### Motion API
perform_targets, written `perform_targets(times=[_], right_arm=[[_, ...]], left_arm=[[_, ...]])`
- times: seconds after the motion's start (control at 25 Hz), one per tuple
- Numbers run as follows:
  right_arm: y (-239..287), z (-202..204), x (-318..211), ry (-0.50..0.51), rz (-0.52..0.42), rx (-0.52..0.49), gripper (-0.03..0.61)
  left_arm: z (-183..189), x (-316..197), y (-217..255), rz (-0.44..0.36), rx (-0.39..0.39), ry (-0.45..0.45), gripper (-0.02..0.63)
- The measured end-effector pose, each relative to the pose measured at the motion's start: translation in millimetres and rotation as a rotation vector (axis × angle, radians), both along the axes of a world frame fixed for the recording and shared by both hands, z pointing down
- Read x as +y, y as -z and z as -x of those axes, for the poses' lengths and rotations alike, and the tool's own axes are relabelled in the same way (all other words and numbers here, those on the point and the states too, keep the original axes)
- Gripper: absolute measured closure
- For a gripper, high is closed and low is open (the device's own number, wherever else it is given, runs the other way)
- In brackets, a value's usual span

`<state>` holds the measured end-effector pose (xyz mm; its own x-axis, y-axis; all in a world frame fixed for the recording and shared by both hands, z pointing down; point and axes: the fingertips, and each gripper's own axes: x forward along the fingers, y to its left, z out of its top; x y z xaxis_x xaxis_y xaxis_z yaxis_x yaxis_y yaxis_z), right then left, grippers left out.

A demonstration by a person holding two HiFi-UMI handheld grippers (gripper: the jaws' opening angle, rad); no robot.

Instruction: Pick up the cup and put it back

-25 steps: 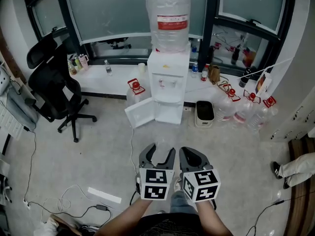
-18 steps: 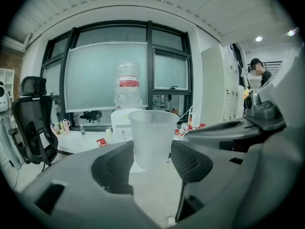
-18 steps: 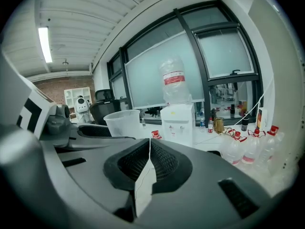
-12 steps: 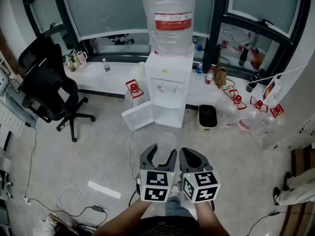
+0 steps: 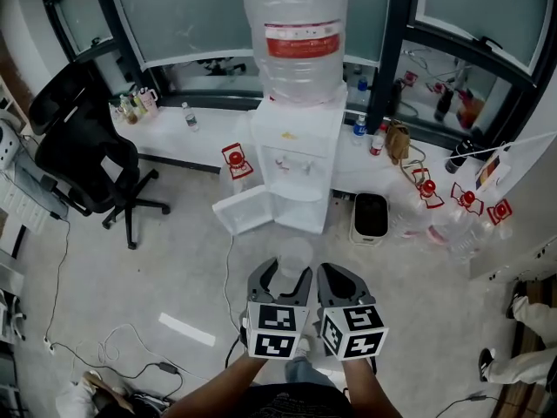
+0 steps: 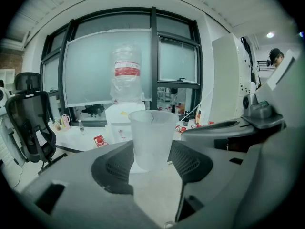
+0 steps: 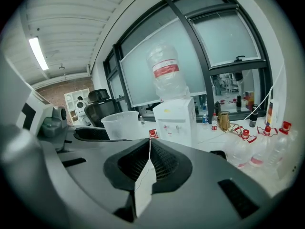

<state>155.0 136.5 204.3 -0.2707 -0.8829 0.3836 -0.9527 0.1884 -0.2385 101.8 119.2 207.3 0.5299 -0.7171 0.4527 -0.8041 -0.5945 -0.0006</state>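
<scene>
Clamping cup [image 6: 152, 130] low in left gripper [image 6: 152, 149]; noting right gripper [image 7: 149, 144] shut, empty. Judging cup light, crushable; favouring gentle mid-wall hold.

Grey floor [image 5: 174, 259]: white water dispenser [image 5: 291, 159], black office chair [image 5: 83, 159], red-capped jugs [image 5: 463, 225], white strip [image 5: 186, 329].

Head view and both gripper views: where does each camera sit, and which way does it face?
Head view: on the person's head, looking steeply down at floor and water dispenser; shows both forearms, left hand-held gripper, right hand-held gripper.
Left gripper view: rides the left hand-held gripper, looking along its jaws, closed on the cup, toward the dispenser.
Right gripper view: rides the right hand-held gripper, looking along its shut jaws toward the dispenser.
Shared: cup and dispenser appear in all three.
</scene>
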Motion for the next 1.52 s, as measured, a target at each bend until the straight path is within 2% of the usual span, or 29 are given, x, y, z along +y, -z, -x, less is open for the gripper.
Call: perform_targets(times=[0.36,0.8,1.52], right_arm=[[-4.8,-11.3,-15.4,0.011,0.006,-0.024,0.557],[-4.3,-16.3,-45.2,-0.068,0.007,-0.008,0.557],[-23.5,68.3,-168.3,-0.162,0.082,0.088,0.557]], left_arm=[[-3.5,-14.5,-5.1,0.009,-0.017,0.033,0.367],[-8.7,-49.5,-5.6,0.008,-0.008,-0.051,0.367],[67.7,-170.5,-42.1,0.067,0.04,-0.2,0.367]])
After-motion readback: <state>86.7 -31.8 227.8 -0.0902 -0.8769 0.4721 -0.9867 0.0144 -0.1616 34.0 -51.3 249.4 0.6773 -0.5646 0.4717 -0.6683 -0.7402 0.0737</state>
